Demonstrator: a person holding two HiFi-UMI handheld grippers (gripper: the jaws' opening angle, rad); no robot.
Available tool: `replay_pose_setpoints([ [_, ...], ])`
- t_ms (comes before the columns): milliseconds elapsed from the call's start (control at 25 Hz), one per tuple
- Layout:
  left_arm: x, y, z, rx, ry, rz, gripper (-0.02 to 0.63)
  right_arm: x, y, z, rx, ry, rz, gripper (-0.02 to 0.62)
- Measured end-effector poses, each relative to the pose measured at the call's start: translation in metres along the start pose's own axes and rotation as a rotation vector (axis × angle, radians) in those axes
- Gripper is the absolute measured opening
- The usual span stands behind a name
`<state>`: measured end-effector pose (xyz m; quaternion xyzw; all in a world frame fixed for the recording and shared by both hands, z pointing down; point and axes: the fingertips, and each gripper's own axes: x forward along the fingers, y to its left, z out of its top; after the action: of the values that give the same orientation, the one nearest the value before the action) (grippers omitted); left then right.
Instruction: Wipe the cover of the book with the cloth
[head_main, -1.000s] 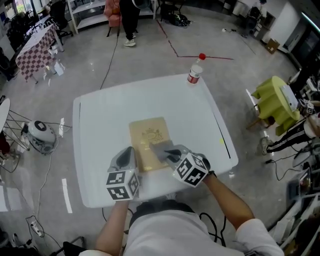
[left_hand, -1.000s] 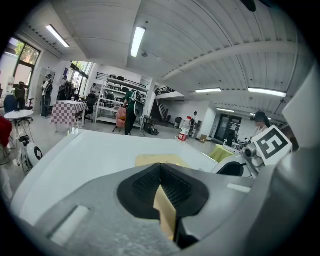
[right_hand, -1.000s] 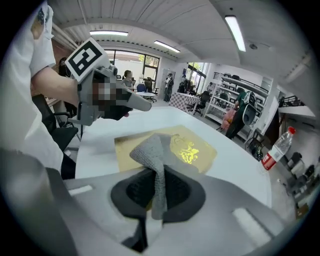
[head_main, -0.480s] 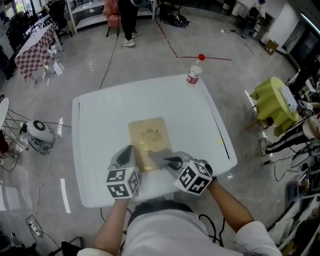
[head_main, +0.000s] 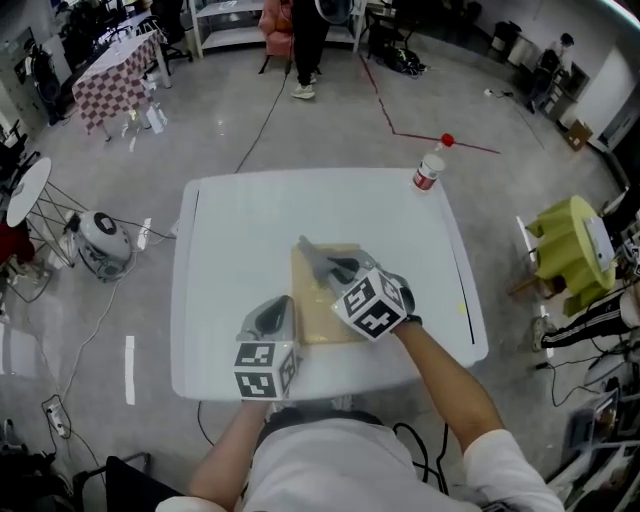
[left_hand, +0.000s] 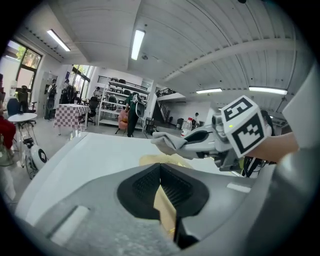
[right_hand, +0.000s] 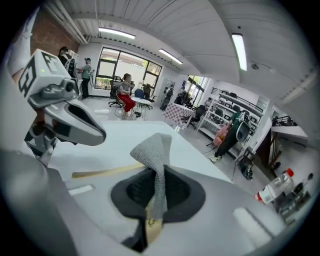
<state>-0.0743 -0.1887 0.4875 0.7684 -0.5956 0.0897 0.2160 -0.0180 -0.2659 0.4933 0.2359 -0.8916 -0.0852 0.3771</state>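
Bright even light from ceiling tubes (left_hand: 137, 44); fisheye-warped gripper views.

The cloth (head_main: 316, 261) is grey, the book (head_main: 322, 318) tan, the table (head_main: 225, 260) white.

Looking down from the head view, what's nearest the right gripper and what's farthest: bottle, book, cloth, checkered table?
1. Cloth: pinched in the right gripper.
2. Book: just beneath, mid-table.
3. Bottle: table's far right corner.
4. Checkered table: far left, across the floor.
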Motion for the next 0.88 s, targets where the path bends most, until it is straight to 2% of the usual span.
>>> replay_pose_setpoints([
  [200,-0.017,0.014,-0.003,0.005,0.002,0.040,0.007,0.044,-0.008,0.006,-0.065,0.055,-0.005,0.017],
  [400,-0.026,0.026,-0.007,-0.007,0.004,0.070,0.007,0.062,0.005,0.002,-0.074,0.092,0.044,0.017],
  [640,-0.031,0.037,-0.005,-0.017,-0.006,0.087,0.006,0.044,0.036,-0.008,-0.053,0.086,0.118,0.017],
  [880,-0.023,0.032,-0.001,-0.016,-0.011,0.070,0.008,0.014,0.070,-0.024,-0.065,0.079,0.184,0.017],
])
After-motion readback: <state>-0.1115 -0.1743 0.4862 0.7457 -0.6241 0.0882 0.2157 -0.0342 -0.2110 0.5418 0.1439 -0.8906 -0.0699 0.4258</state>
